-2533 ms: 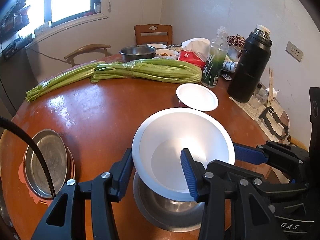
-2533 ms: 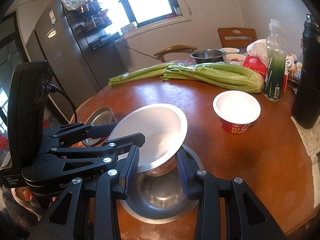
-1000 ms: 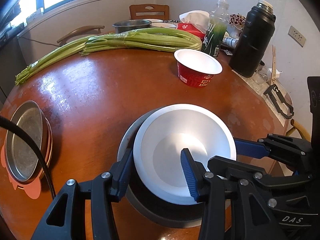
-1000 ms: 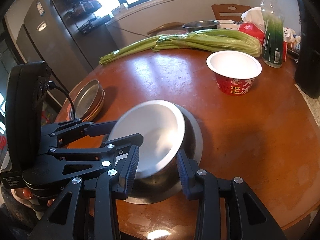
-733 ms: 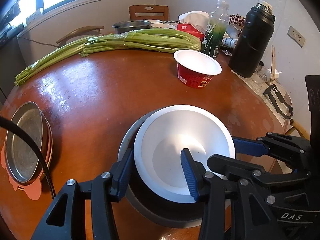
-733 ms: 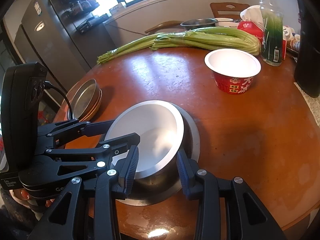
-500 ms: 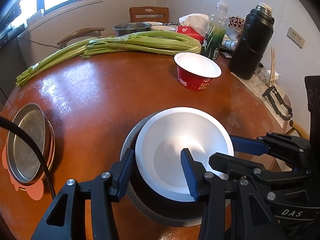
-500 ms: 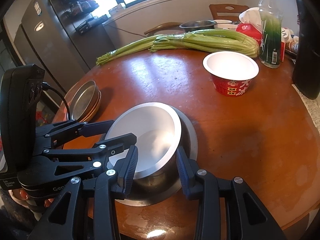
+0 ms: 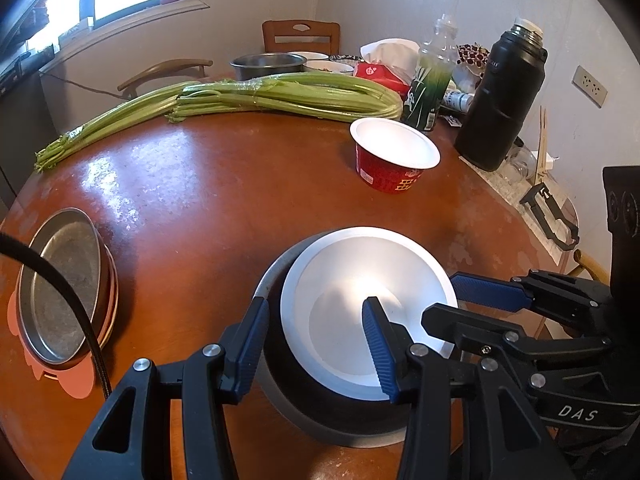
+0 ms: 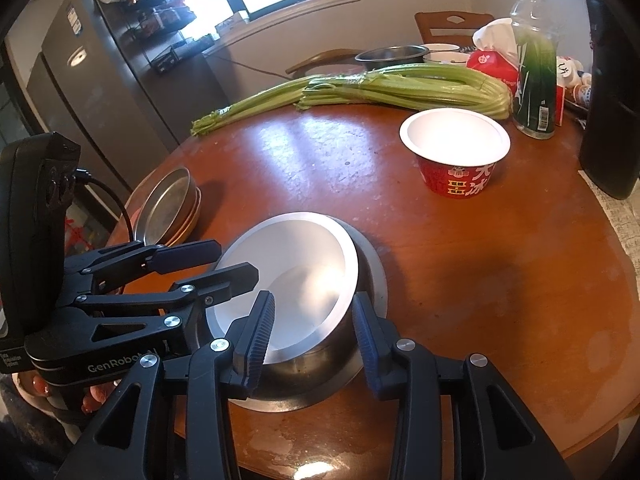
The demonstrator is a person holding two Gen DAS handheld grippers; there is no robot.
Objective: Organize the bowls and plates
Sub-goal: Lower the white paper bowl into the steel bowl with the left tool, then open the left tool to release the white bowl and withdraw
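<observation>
A small steel bowl [image 9: 360, 304] [image 10: 296, 272] with a pale inside sits tilted inside a larger steel bowl [image 9: 272, 276] [image 10: 376, 276] near the front of the round brown table. My left gripper [image 9: 314, 332] [image 10: 234, 260] is shut on the small bowl's left rim, one finger inside and one outside. My right gripper [image 10: 312, 316] [image 9: 442, 298] is shut on the opposite rim, its left finger over the bowl's inside and its right finger between the two bowls.
A stack of metal plates [image 9: 60, 280] [image 10: 168, 204] lies at the table's left edge. Behind stand a red paper cup [image 9: 394, 156], celery bunches [image 9: 260, 96], a green bottle [image 9: 428, 92], a black thermos [image 9: 500, 100] and a steel bowl [image 9: 266, 65].
The small bowl, earlier held above the large bowl, has come down into it. Over the last second both grippers have barely moved.
</observation>
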